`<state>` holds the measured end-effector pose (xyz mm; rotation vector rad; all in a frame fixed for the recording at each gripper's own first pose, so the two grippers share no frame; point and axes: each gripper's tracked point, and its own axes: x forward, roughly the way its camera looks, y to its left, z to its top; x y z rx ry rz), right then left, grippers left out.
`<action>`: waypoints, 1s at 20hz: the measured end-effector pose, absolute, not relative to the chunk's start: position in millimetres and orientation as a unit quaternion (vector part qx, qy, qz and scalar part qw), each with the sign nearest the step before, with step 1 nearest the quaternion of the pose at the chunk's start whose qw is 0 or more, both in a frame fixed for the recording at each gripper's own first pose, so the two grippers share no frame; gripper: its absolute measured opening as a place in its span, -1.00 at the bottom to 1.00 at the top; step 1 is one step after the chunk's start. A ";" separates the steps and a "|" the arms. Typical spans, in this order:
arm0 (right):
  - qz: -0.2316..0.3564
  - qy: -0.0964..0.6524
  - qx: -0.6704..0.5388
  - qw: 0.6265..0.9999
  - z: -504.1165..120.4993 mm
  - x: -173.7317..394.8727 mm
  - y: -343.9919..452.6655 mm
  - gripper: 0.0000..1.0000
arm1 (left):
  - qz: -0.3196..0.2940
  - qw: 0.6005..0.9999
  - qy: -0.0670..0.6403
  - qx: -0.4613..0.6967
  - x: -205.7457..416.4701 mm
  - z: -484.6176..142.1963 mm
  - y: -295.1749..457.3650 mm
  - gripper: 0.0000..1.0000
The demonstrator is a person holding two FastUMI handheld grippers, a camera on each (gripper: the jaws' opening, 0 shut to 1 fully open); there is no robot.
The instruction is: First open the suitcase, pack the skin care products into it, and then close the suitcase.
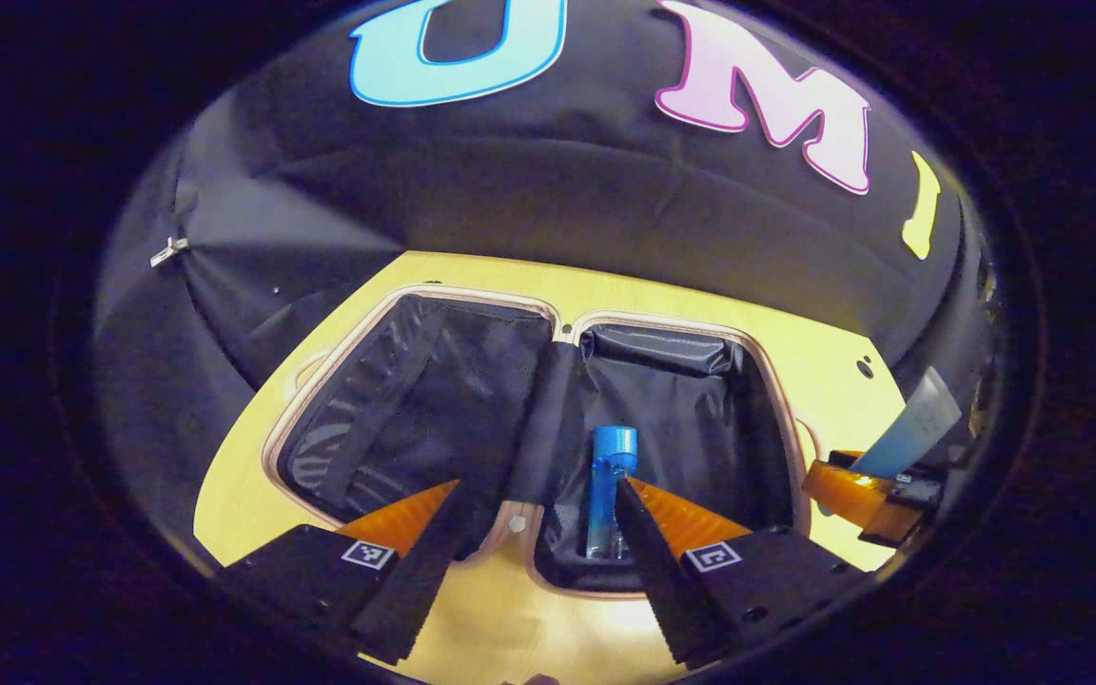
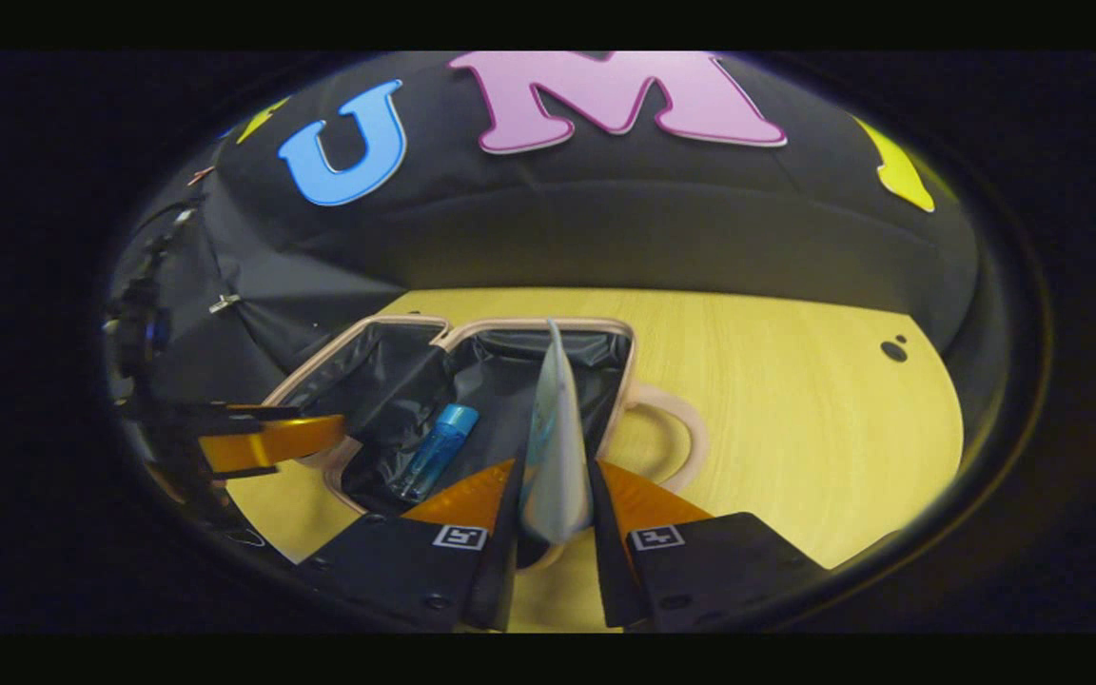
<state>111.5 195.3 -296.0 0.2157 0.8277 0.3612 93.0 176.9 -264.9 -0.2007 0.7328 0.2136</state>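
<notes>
The left gripper (image 1: 534,495) hangs over the near edge of the open suitcase (image 1: 415,409), angled down into it, its two fingers spread wide with nothing between them. The suitcase lies flat on the pale wood-grain bench (image 1: 824,352), both halves lined in crinkled black fabric with a pale, rounded rim and a dark fabric strip running down the hinge between them. A slim blue bottle (image 1: 610,485), clear-bodied with a blue cap, lies in the right half, just beside the left gripper's right finger; whether it touches that finger cannot be told. In the right gripper view, the right gripper (image 2: 556,504) is poised at the suitcase's near right side, its fingers closed onto the lower end of a soft, pale squeeze tube (image 2: 553,447) that stands upright, tapering to a thin crimped top edge. In the left gripper view, the same tube shows at the far right, tilted, held just beyond the suitcase's right rim. A looped pale handle (image 2: 676,438) juts from the suitcase's side onto the bench.
</notes>
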 end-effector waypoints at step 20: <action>0.140 0.489 0.123 0.852 -323.6 114.0 234.4 0.18 | 0.119 0.907 0.361 -0.180 38.4 -281.2 187.9 0.89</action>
